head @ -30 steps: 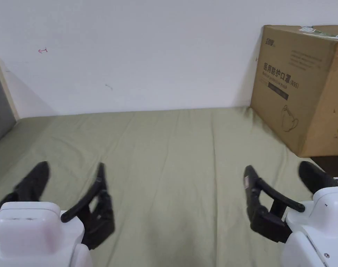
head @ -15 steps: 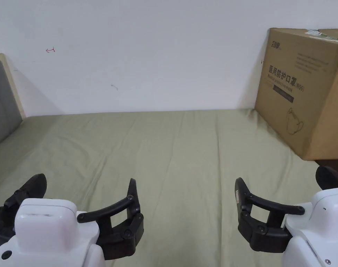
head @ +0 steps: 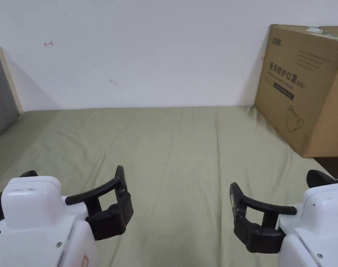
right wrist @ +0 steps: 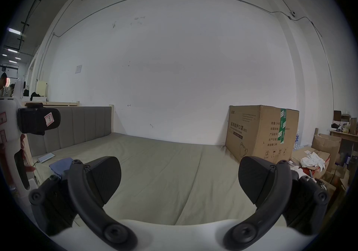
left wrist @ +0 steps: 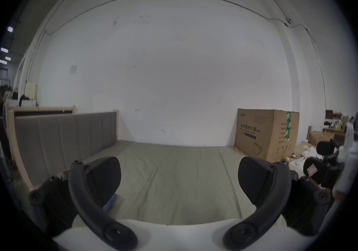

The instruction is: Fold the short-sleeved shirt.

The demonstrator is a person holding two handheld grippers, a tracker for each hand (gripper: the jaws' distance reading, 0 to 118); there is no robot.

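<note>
Pre-fold stage: L gripper [head: 72,177] & R gripper [head: 276,180] are held, fingers apart & empty, over the bed [head: 178,146]; blue garment [right wrist: 60,166], presumably the shirt, must 1st be fetched from the bed's left side.

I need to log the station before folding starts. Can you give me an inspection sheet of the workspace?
Surface: olive bed sheet, lightly creased.
Job's things: blue cloth near the headboard, perhaps the shirt.
Clutter: cardboard box at the bed's right end; flat device beside the cloth.
Grippers: left hand-held gripper and right hand-held gripper open, holding nothing.
Cables: thin cable at the device.
Surroundings: white wall; boxes right.
</note>
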